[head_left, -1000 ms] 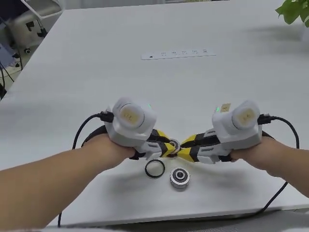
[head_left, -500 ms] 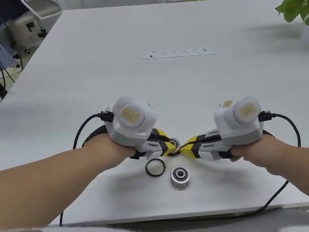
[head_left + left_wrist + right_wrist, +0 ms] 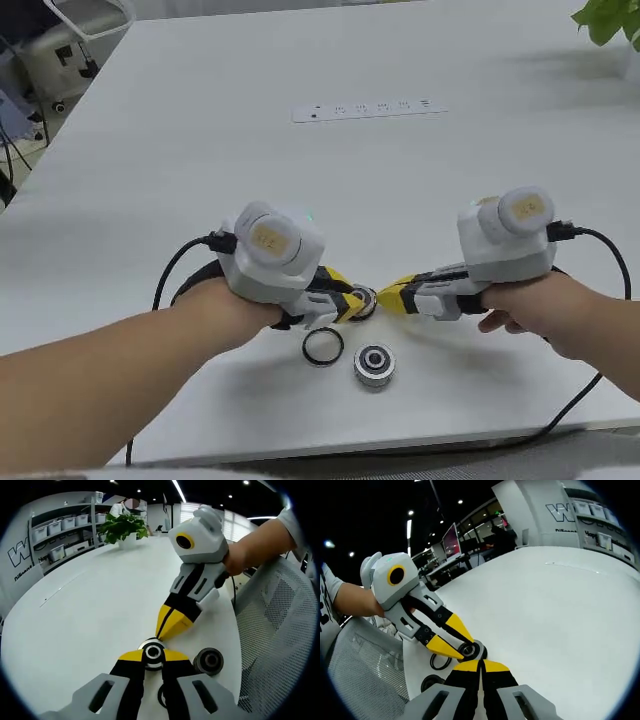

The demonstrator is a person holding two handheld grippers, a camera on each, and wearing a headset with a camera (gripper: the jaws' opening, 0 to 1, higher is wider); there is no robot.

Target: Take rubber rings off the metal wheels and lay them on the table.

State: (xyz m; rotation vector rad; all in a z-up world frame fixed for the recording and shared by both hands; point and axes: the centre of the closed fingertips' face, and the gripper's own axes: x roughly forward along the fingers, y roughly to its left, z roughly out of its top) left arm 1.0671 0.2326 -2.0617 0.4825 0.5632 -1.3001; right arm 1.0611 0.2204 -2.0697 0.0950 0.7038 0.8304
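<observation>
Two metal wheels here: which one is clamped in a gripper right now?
The wheel between the left gripper's jaws, with the right gripper's tips at its edge. The other wheel lies loose on the table beside a rubber ring.

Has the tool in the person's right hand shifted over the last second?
Yes. The right tongs have drawn back, up and to the right in the head view, away from the loose wheel, which stayed put.

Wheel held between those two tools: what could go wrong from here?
1. The held wheel sits at the tips of the left tool; a tug from the right tool, shut at its rim, might pop it loose.
2. A dropped wheel could roll, and the table edge is close.
3. It may knock the loose ring or spare wheel nearby.
</observation>
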